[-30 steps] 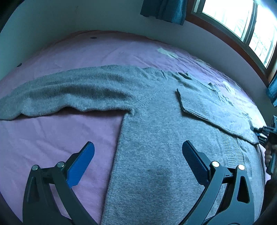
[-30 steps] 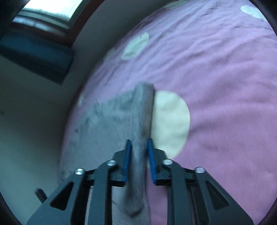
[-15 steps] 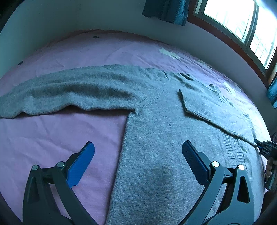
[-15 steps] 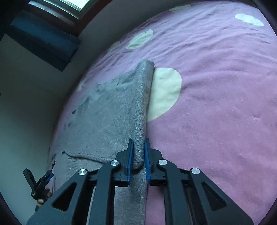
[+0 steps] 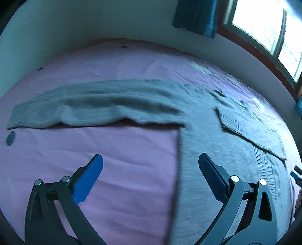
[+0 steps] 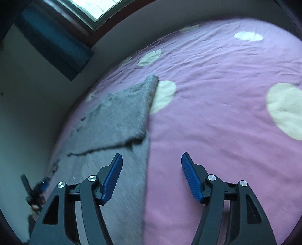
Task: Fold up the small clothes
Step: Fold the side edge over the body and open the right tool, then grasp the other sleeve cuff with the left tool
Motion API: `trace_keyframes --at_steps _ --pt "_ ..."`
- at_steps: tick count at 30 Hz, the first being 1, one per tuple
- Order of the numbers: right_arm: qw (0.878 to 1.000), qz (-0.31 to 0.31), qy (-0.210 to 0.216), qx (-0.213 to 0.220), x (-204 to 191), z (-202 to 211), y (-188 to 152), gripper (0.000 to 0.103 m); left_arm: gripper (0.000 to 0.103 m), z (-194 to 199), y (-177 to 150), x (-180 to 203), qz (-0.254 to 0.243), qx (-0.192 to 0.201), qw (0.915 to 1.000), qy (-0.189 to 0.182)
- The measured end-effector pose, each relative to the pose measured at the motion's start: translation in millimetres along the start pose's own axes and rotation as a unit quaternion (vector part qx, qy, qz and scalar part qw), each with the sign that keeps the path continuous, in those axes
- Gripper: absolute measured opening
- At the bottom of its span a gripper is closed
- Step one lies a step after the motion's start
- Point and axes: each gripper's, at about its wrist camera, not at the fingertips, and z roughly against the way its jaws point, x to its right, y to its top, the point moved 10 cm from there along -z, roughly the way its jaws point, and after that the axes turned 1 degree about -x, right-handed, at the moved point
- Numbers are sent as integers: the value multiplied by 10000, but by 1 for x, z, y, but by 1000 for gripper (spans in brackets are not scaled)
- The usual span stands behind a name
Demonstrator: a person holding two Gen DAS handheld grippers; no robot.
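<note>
A grey knitted sweater (image 5: 217,143) lies flat on a pink-purple bedsheet (image 5: 113,154) scattered with pale cream round patches. Seen from the left wrist camera, one long sleeve (image 5: 90,107) stretches straight out to the left across the sheet, while the other sleeve is folded over the body of the sweater, forming a slanted flap (image 5: 251,130) on the right.

The left gripper (image 5: 151,165), a black two-finger tool with blue pads, hovers above the sweater's left side edge with its jaws spread wide and nothing between them — one finger over bare sheet, the other over grey knit.

From the right wrist camera, the folded flap (image 6: 120,116) rests on the sweater's body, its outer fold line running along the sweater's right edge next to a cream patch (image 6: 163,96). The right gripper (image 6: 151,167) has just been opening: its blue pads now stand well apart, above the sweater's edge and the sheet, and press on nothing. The fabric lies released beneath them.

At the far left of that view part of the other gripper shows, blurred. A window (image 5: 264,32) with a dark teal curtain (image 5: 196,17) sits above the bed's far side
</note>
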Motion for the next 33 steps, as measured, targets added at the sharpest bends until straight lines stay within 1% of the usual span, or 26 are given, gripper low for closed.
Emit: trace_keyframes --at_steps 2,4,5,7,9,11,13,14,15,16,19,21,24,25,26,30,33 --pt "9999 33 -119 -30 7 -2 -7 68 101 5 2 -23 123 27 9999 112" --pt "9999 101 -38 75 8 -2 -9 69 101 9 5 -56 401 26 9989 224" --pt "9999 109 -8 89 8 -3 -8 72 101 11 6 -73 583 23 9980 239" --pt "9998 109 40 132 5 -5 -6 77 101 13 8 -101 888 19 9959 182" --pt "9998 132 26 153 4 -6 -7 82 101 14 8 -132 1270 -6 9918 157" --pt "9998 136 22 165 3 -5 -8 83 101 15 8 -162 1595 15 9871 116" --pt "9998 99 44 171 3 -4 -9 83 101 15 8 -185 1795 64 9837 119" --pt "9998 79 57 184 2 -4 -9 83 101 15 9 -194 1872 94 9822 83" --pt "9998 55 70 199 3 -4 -9 83 101 15 11 -206 2013 181 9794 -40" --pt "9998 46 74 205 3 -4 -9 83 101 16 14 -211 2079 255 9777 -155" --pt "9997 31 74 224 2 -4 -9 85 101 15 22 -231 2310 379 9718 -291" --pt "9997 30 72 235 2 -4 -9 86 101 11 31 -246 2476 476 9666 -467" --pt "9996 10 94 253 3 -3 -8 86 101 6 43 -263 2757 565 9578 -594" --pt "9996 -5 106 258 4 -3 -8 86 101 5 47 -268 2824 564 9563 -507" --pt "9996 -21 116 264 4 -3 -8 86 101 2 49 -273 2857 530 9555 -511" --pt "9995 -43 130 282 4 -3 -8 86 101 -1 56 -284 3025 562 9493 -637" --pt "9994 -79 151 296 4 -2 -7 86 101 0 56 -285 3049 577 9481 -689"
